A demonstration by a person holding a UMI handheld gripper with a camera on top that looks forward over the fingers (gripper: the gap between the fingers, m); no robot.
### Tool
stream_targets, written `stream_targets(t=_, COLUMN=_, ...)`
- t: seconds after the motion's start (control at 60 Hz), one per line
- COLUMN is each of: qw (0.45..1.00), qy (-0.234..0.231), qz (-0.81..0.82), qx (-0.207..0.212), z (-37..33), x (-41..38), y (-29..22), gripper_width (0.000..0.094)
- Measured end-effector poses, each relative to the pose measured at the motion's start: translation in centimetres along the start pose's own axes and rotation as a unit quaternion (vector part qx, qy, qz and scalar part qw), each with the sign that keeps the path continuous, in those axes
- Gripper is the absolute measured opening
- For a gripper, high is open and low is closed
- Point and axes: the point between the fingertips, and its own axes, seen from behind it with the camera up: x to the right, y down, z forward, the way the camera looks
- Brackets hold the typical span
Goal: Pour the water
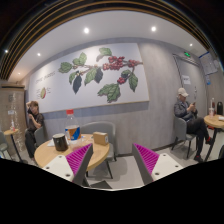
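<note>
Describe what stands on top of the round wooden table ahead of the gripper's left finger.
On the round wooden table: a black cup, an orange-topped cup and a brown box. Contents are hidden.

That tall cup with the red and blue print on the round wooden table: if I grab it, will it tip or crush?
The tall printed cup stands taller than it is wide, so a sideways nudge would probably tip it. It looks like a thin disposable cup, likely light and easily squeezed. Whether it holds liquid cannot be seen. The claw is open, well short of the round wooden table.
</note>
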Motion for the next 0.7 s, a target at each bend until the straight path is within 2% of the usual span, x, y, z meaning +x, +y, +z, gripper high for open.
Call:
stream_targets(t=0.233, qw=1.0, qy=-0.01, qz=-0.004, qx=-0.005, z=0.6, x=-0.1, y=-0.6, gripper_width=0.084)
stream_targets(t=0.55, qw=0.997, qy=-0.075, qz=-0.013, qx=-0.021, z=5.5, x=-8.8, y=0.5, gripper_width=0.0841)
stream_targets(t=0.7, qw=0.996, qy=-0.083, qz=-0.039, qx=-0.013, z=10.8, x=-13.8, y=0.8, gripper_width=0.0841)
